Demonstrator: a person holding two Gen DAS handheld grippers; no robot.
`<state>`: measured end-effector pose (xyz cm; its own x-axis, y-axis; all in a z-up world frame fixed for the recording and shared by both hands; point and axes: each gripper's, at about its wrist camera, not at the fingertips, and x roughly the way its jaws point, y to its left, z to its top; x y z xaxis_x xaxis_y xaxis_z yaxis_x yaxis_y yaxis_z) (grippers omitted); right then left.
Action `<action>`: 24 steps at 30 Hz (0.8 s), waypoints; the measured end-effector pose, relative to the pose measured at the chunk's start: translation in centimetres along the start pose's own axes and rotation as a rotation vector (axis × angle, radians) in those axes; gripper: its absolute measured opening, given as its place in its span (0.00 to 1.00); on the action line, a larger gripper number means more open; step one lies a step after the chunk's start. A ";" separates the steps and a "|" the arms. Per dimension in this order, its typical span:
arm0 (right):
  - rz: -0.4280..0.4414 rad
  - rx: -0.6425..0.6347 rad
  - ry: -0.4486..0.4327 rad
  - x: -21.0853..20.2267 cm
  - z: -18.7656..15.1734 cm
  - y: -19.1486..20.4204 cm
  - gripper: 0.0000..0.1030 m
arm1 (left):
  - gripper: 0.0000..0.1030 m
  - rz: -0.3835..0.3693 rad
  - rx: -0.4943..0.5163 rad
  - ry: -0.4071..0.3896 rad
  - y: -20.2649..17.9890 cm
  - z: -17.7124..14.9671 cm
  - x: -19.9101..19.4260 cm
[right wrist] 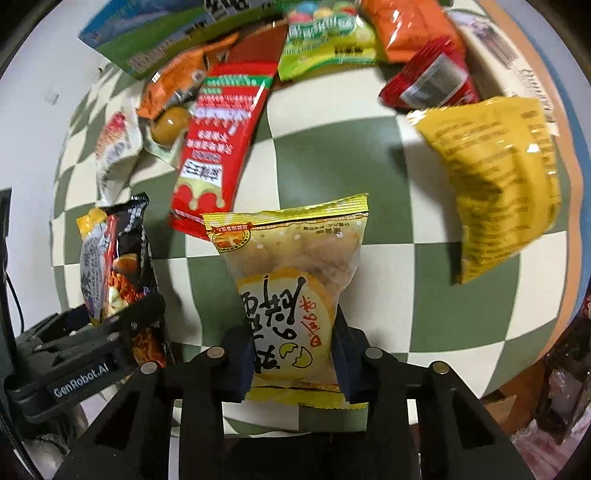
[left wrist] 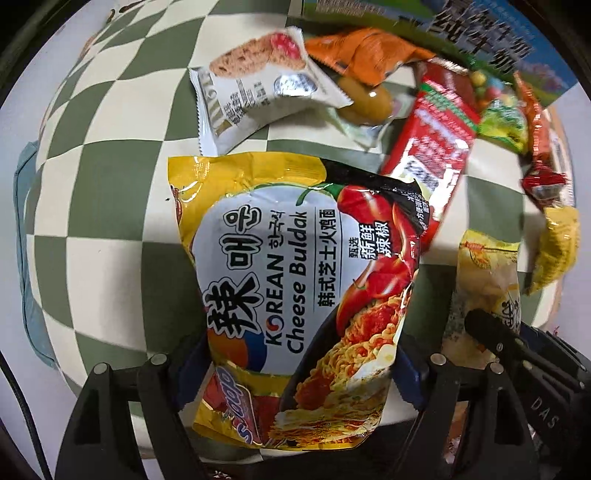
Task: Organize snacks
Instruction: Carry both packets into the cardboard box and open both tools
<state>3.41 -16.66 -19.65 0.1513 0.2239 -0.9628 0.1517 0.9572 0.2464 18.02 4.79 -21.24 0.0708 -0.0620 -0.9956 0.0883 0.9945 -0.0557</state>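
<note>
Above the green-and-cream checked worktop (left wrist: 110,184), each gripper holds one snack bag.

The left gripper (left wrist: 295,369) has its fingers (left wrist: 192,354) clamped on the noodle bag (left wrist: 295,277), which reads "KOREAN Cheese Buldak". The right gripper (right wrist: 291,354) has its fingers (right wrist: 236,362) clamped on a yellow cracker bag (right wrist: 291,295) with Chinese writing. Behind them lie one long red packet (right wrist: 221,133), one yellow packet (right wrist: 498,184) and two orange packets (right wrist: 406,26).

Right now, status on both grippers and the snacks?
Left gripper shut on noodle packet. Right gripper shut on egg-snack bag. Remaining snacks piled ahead on checkered cloth.
</note>
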 end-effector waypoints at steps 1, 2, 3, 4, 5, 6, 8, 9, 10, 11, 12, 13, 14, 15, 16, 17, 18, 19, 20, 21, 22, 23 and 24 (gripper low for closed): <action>0.015 -0.001 -0.007 -0.7 -0.2 0.0 0.35 | 0.80 -0.006 -0.002 -0.009 -0.3 -0.4 -0.7; 0.024 -0.005 -0.013 -1.0 0.0 0.3 0.35 | 0.80 -0.015 -0.006 -0.020 -0.6 -0.9 -1.6; 0.034 -0.011 -0.021 -1.9 -0.1 0.2 0.35 | 0.80 -0.024 -0.009 -0.028 -0.9 -1.3 -2.4; 0.048 -0.017 -0.032 -2.9 0.0 0.3 0.35 | 0.80 -0.039 -0.014 -0.040 -1.4 -1.6 -3.5; 0.062 -0.018 -0.040 -3.5 0.3 0.9 0.35 | 0.80 -0.056 -0.018 -0.057 -1.8 -1.9 -4.9; 0.080 -0.020 -0.049 -4.5 0.4 0.7 0.35 | 0.80 -0.072 -0.023 -0.074 -2.3 -2.0 -6.2; 0.115 -0.025 -0.070 -7.0 1.1 0.4 0.35 | 0.80 -0.107 -0.031 -0.110 -3.3 -1.8 -9.0; 0.129 -0.030 -0.084 -8.4 1.5 0.0 0.35 | 0.80 -0.125 -0.035 -0.132 -4.0 -1.4 -10.5; 0.142 -0.038 -0.101 -9.8 2.1 0.0 0.35 | 0.80 -0.145 -0.040 -0.158 -4.7 -0.7 -11.9; 0.155 -0.047 -0.119 -11.3 2.9 -0.1 0.35 | 0.80 -0.159 -0.044 -0.175 -4.7 0.5 -13.0; 0.165 -0.054 -0.137 -12.7 3.8 -0.4 0.35 | 0.80 -0.179 -0.044 -0.194 -5.3 1.5 -14.6; 0.173 -0.062 -0.160 -14.3 5.3 -0.5 0.35 | 0.80 -0.200 -0.044 -0.210 -5.5 2.8 -16.3; 0.184 -0.070 -0.180 -15.9 6.6 -1.0 0.35 | 0.80 -0.215 -0.047 -0.218 -5.5 4.6 -18.0; 0.195 -0.073 -0.204 -17.5 8.3 -1.6 0.35 | 0.80 -0.230 -0.047 -0.232 -6.1 6.2 -19.2; 0.202 -0.075 -0.221 -18.5 9.9 -1.6 0.35 | 0.80 -0.239 -0.046 -0.244 -6.3 7.9 -20.1; 0.208 -0.080 -0.239 -19.5 11.6 -1.7 0.35 | 0.80 -0.238 -0.047 -0.261 -6.8 10.2 -21.0; 0.210 -0.083 -0.262 -20.1 13.7 -1.4 0.35 | 0.80 -0.232 -0.043 -0.272 -7.5 12.5 -21.2; 0.201 -0.090 -0.288 -21.1 16.1 -1.6 0.35 | 0.80 -0.221 -0.044 -0.287 -8.2 14.9 -21.7; 0.190 -0.100 -0.304 -21.4 18.2 -1.4 0.35 | 0.80 -0.214 -0.047 -0.290 -8.2 17.1 -21.3; 0.182 -0.103 -0.319 -21.8 20.3 -1.7 0.35 | 0.80 -0.208 -0.053 -0.284 -8.2 18.9 -21.4; 0.175 -0.106 -0.325 -21.6 22.9 -1.6 0.35 | 0.80 -0.202 -0.063 -0.273 -8.3 21.1 -20.6; 0.162 -0.116 -0.319 -21.2 24.9 -1.5 0.35 | 0.80 -0.192 -0.067 -0.250 -8.6 23.2 -19.8; 0.155 -0.110 -0.308 -20.6 27.5 -1.7 0.35 | 0.80 -0.184 -0.076 -0.229 -8.8 24.6 -19.3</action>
<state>26.87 -27.94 2.82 0.4544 0.3178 -0.8321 0.0006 0.9341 0.3571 40.36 -4.86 0.31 0.2835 -0.2505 -0.9257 0.0462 0.9677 -0.2478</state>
